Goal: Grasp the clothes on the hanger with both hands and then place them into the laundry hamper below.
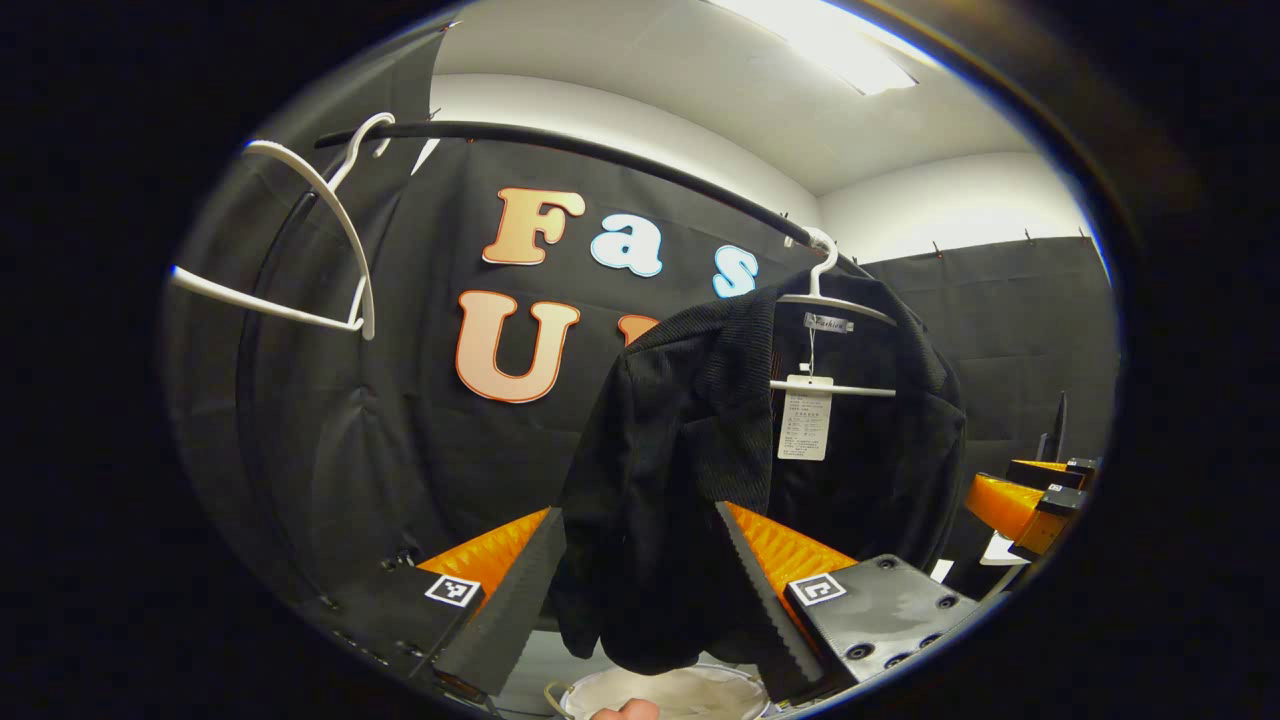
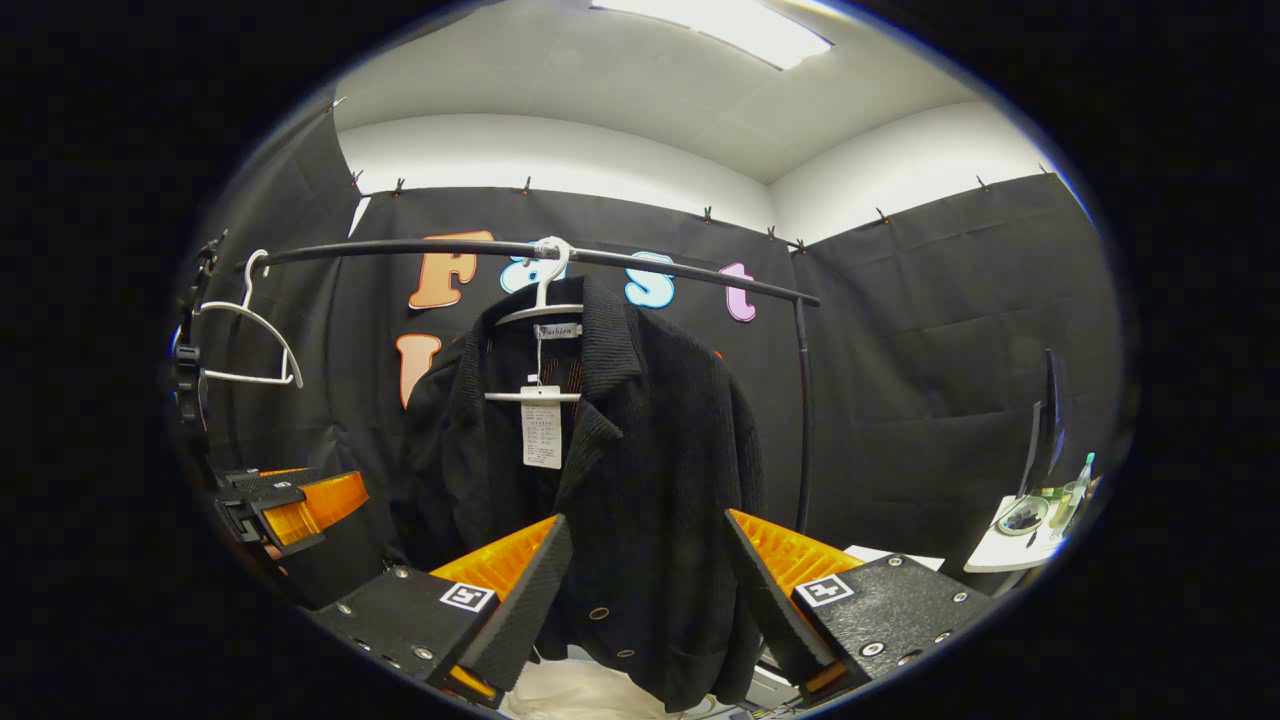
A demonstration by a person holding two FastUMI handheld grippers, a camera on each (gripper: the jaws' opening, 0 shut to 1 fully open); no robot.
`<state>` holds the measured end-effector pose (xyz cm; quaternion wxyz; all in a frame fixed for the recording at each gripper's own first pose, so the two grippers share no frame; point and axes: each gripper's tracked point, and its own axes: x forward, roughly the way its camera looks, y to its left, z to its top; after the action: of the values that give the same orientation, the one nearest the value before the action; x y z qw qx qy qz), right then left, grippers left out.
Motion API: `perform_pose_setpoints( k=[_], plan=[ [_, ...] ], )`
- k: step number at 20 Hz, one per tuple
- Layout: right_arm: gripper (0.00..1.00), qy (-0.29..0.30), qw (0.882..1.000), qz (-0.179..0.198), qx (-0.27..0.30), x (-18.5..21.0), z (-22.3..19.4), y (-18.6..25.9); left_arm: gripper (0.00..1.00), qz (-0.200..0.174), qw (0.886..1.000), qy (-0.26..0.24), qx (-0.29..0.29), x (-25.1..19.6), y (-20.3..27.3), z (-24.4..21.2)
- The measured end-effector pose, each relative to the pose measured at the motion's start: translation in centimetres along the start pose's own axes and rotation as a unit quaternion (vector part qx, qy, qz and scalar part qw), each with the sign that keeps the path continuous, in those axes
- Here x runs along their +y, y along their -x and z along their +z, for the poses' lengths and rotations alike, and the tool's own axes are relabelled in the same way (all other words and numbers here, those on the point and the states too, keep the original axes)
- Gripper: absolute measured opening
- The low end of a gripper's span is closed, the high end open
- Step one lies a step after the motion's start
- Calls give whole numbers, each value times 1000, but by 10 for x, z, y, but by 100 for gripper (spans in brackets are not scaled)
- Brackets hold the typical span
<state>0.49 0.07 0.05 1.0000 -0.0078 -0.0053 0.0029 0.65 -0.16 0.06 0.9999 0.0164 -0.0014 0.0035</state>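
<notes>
1. Left tool [image 1: 640, 590]: its jaws stand wide apart and hold nothing. In the left gripper view the lower edge of the jacket [image 1: 690, 470] hangs in the gap between the fingers; whether cloth touches either finger cannot be told.
2. Right tool [image 2: 648, 590]: its jaws also stand wide apart and hold nothing. In the right gripper view the jacket's buttoned front hem sits between the fingers.
3. Task item: the jacket hangs on a white hanger [image 2: 540, 305] hooked over the black rail [image 2: 420, 247], at 12 o'clock from the right tool and at 1 o'clock from the left tool. A paper tag [image 2: 541, 427] dangles from the collar.
4. An empty hanger [image 1: 320, 250] hangs at 10 o'clock in the left gripper view.
5. Hamper [image 1: 680, 695]: a pale rim shows at 6 o'clock below the hem.
6. Risks:
   - Closing on a thin fold near the hem may let the cloth slip out.
   - Pulling straight down may drag the hanger off the rail, since the collar sits over it.
   - An uneven pull may leave one shoulder caught.
7. Limits: most of the hamper is cut off; its depth and opening cannot be judged. The tag's print is unreadable.
</notes>
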Motion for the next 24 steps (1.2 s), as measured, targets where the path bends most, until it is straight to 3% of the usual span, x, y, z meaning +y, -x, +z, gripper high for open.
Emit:
perform_pose_setpoints(
  k=[4,5,7,9,10,15,17,23,24],
  plan=[
    [94,-6,1000,8,-2,6,2,-1,96,-3,1000,-1,2,-2,-3,-1],
    [94,-7,1000,10,-3,7,2,-3,92,-4,1000,-1,2,-3,-5,-2],
    [94,-7,1000,11,-3,9,3,-5,96,-5,1000,-2,3,-4,-8,-2],
    [94,-10,1000,13,-1,12,3,-7,92,-7,1000,-2,2,-5,-10,-1],
    [94,-11,1000,15,-1,14,3,-8,96,-8,1000,-3,1,-5,-12,-1],
    [94,-20,999,33,5,28,3,-16,92,-19,1000,-3,4,-11,-18,-2],
    [94,-23,999,40,3,34,6,-20,96,-28,1000,-2,3,-17,-23,-1],
    [94,-29,997,68,28,53,-1,-42,92,-91,996,-4,23,-52,-44,-16],
    [97,-28,997,69,35,53,-4,-48,92,-100,995,-2,25,-57,-48,-19]
  ],
)
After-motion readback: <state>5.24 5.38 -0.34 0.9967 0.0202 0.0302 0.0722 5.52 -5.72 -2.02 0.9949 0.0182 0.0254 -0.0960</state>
